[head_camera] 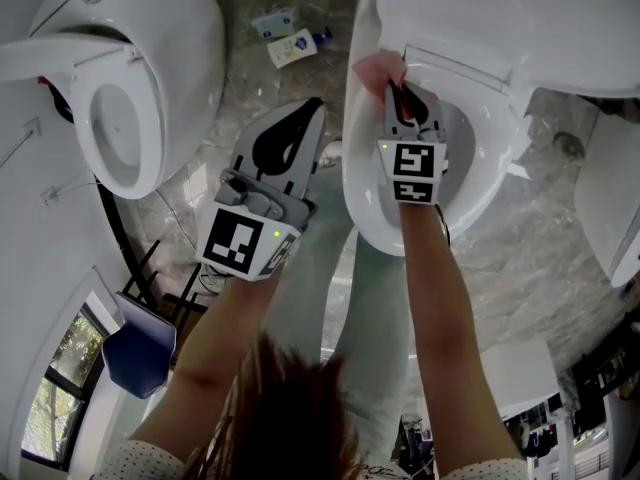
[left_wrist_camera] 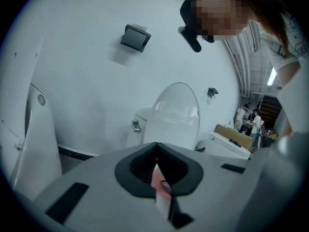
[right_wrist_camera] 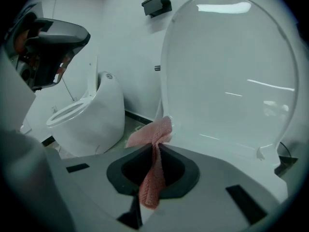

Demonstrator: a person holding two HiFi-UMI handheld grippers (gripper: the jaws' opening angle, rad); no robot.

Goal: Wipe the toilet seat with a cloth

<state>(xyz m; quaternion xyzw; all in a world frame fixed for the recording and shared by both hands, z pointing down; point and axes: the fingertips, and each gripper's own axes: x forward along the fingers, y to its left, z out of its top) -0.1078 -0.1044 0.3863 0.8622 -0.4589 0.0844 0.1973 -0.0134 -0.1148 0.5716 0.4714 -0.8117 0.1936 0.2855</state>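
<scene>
In the head view a white toilet stands at the upper right with its seat (head_camera: 362,163) down and its lid (head_camera: 520,18) raised. My right gripper (head_camera: 394,80) is over the seat's left rear rim, shut on a pink cloth (head_camera: 376,68) that bunches at its tips against the rim. The right gripper view shows the cloth (right_wrist_camera: 153,132) pinched in the right gripper (right_wrist_camera: 155,145), hanging back between the jaws, with the lid (right_wrist_camera: 231,71) just ahead. My left gripper (head_camera: 312,106) hovers left of the bowl, apart from it. Its jaws meet in the left gripper (left_wrist_camera: 155,146) view, with a thin pinkish sliver behind them.
A second toilet (head_camera: 130,98) stands at the left, also seen in the right gripper view (right_wrist_camera: 87,120). Small packets and a bottle (head_camera: 292,46) lie on the marble floor between the toilets. A blue chair (head_camera: 140,353) is at the lower left. People (left_wrist_camera: 248,120) stand far off.
</scene>
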